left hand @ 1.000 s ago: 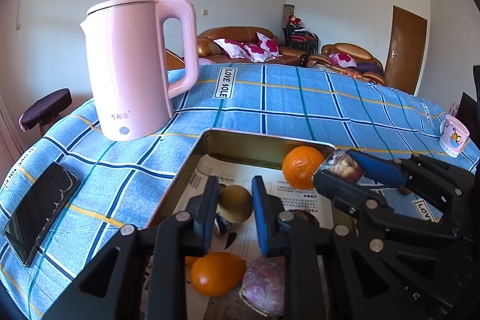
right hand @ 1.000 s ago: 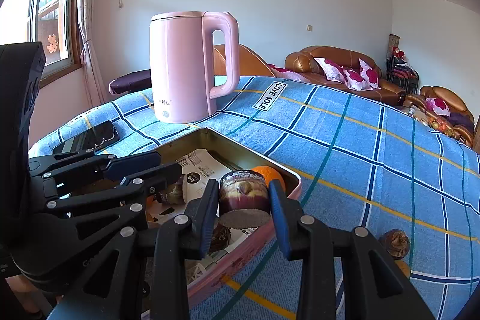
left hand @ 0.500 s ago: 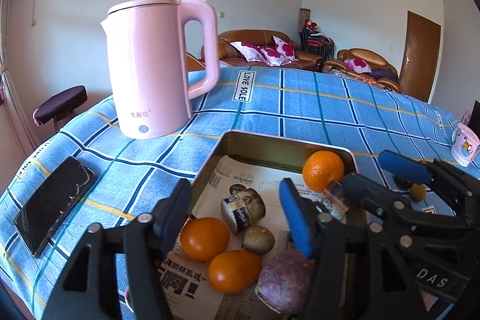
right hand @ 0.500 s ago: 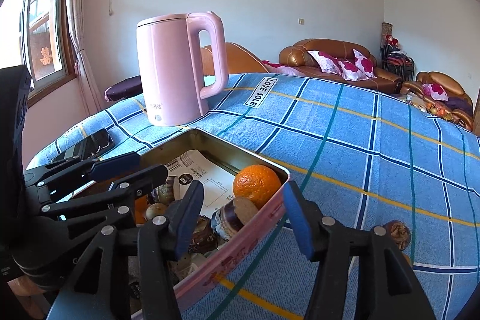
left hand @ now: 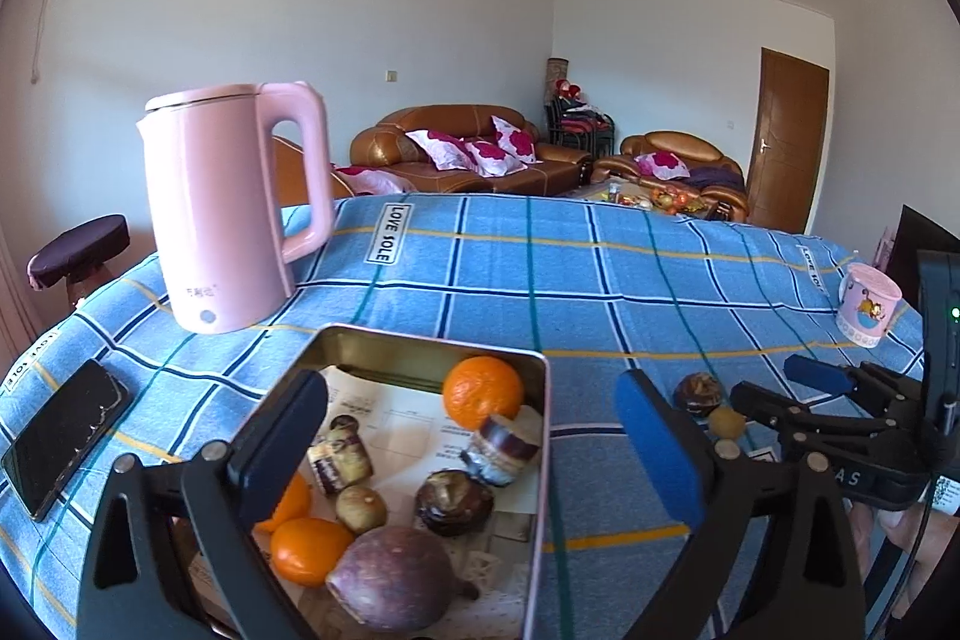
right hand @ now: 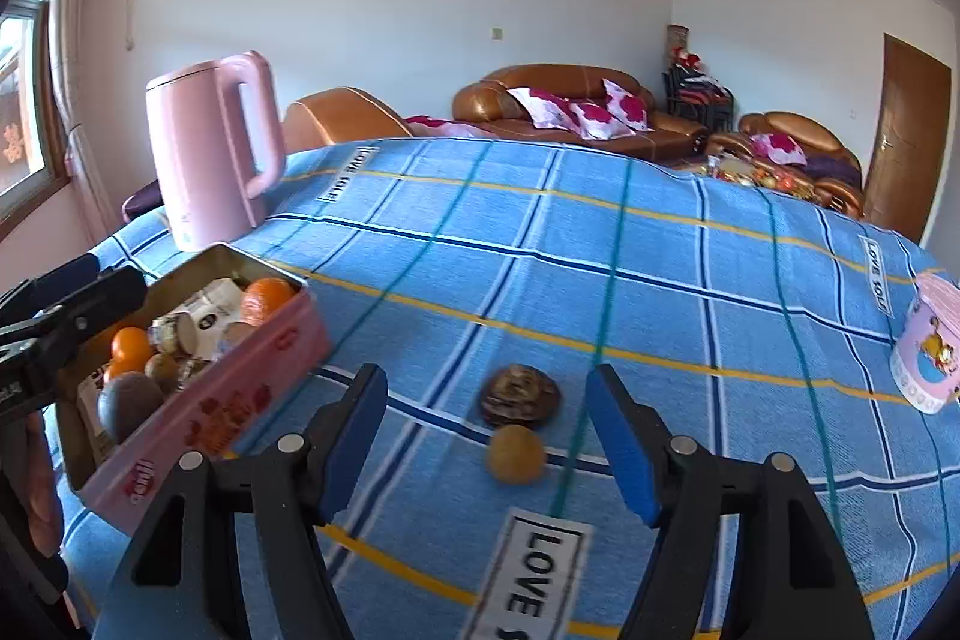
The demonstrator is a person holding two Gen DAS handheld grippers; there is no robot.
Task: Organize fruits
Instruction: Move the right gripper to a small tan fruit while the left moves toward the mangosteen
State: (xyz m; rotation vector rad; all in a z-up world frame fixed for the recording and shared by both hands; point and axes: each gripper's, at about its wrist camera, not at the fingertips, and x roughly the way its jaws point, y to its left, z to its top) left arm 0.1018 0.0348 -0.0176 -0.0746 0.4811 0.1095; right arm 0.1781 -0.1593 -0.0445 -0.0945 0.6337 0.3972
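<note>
A pink tin box [left hand: 536, 466] [right hand: 222, 400] lined with newspaper holds oranges [left hand: 482, 390], a kiwi [left hand: 360, 508], a purple passion fruit [left hand: 390, 577] and dark brown fruits [left hand: 454, 502]. My left gripper [left hand: 471, 436] is open and empty above the box. My right gripper [right hand: 487, 439] is open and empty over the tablecloth, right of the box. A dark brown fruit [right hand: 519, 395] [left hand: 697, 393] and a small yellow-brown fruit [right hand: 516, 454] [left hand: 727, 421] lie on the cloth between its fingers.
A pink kettle [left hand: 231, 205] [right hand: 213, 148] stands behind the box. A black phone [left hand: 63, 433] lies at the table's left edge. A pink cup [left hand: 867, 304] [right hand: 930, 346] stands at the far right. The blue checked cloth [right hand: 600, 280] covers the table.
Both grippers opened and let their fruits drop into the box, then drew back. The right gripper swung right and now faces the two fruits on the cloth.
</note>
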